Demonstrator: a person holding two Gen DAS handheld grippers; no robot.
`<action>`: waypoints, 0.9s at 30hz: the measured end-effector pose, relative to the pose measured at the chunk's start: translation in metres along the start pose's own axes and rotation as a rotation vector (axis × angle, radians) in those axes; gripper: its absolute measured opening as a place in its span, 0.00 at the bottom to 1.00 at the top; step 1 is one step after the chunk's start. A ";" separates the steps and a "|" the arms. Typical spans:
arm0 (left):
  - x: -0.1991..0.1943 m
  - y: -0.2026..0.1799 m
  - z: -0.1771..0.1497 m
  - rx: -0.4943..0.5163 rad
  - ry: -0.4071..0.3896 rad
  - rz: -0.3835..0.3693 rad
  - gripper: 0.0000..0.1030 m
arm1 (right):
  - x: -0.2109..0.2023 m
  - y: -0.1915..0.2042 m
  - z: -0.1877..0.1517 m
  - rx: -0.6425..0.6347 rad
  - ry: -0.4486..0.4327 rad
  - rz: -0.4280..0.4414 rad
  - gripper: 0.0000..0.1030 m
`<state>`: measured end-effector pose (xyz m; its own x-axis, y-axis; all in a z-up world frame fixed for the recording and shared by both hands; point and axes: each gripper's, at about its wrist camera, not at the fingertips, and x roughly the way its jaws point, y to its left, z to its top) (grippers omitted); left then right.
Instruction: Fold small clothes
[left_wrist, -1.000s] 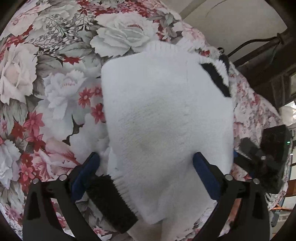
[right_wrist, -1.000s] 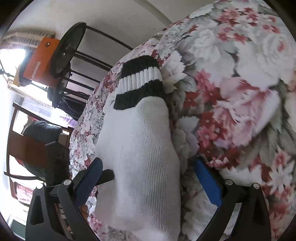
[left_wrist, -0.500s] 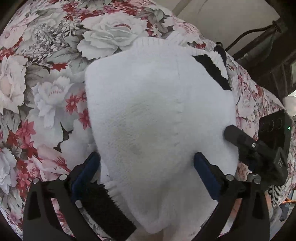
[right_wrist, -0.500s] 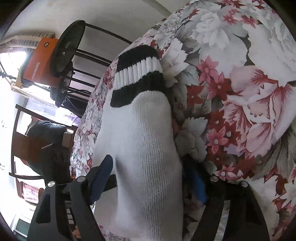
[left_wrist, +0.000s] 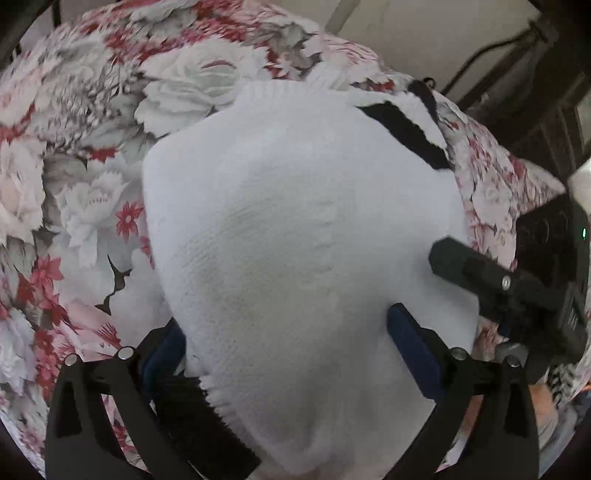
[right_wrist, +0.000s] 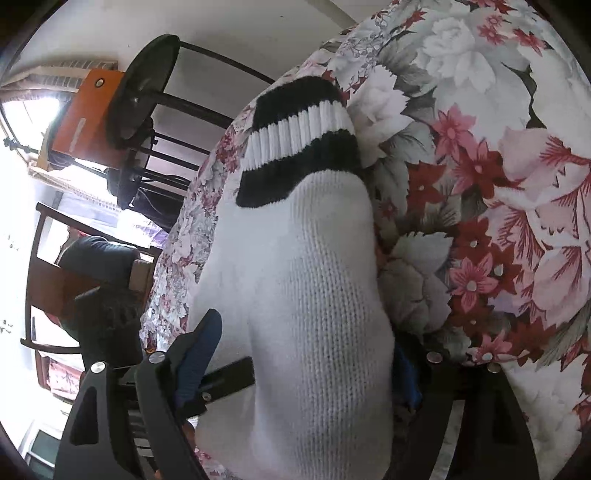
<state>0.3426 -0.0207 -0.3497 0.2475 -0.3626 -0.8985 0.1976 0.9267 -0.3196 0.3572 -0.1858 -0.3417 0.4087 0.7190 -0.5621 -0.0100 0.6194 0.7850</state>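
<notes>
A white knit sock with a black-and-white striped cuff lies on the floral cloth. A second black cuff shows at its near end, under my left finger. My left gripper stands over the near end, jaws wide, with the sock bulging between the blue pads. A black finger of my right gripper reaches onto the sock's right edge. In the right wrist view my right gripper straddles the sock and its jaws are opening. Its left pad stands just off the knit, and the sock hides its right pad.
The floral cloth covers the whole work surface and drops off at its edge. Beyond that edge stand a black metal rack with an orange box, and a wooden chair with a person in a dark top.
My right gripper narrowed around the sock, then widened a little, and slid further in along it. Its finger came onto the sock's right edge in the left wrist view. The left jaws kept their width.
</notes>
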 end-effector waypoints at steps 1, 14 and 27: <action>0.000 0.001 0.001 -0.006 0.002 -0.004 0.96 | 0.000 -0.001 -0.001 -0.006 0.002 -0.003 0.83; 0.002 0.000 0.000 -0.007 0.005 -0.004 0.96 | 0.005 0.005 -0.002 -0.036 0.016 -0.005 0.96; 0.001 0.003 -0.004 -0.020 -0.019 -0.020 0.96 | 0.003 0.003 0.000 -0.013 -0.008 -0.010 0.97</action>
<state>0.3400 -0.0176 -0.3525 0.2613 -0.3823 -0.8863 0.1834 0.9212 -0.3432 0.3584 -0.1817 -0.3417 0.4161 0.7100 -0.5681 -0.0176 0.6310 0.7756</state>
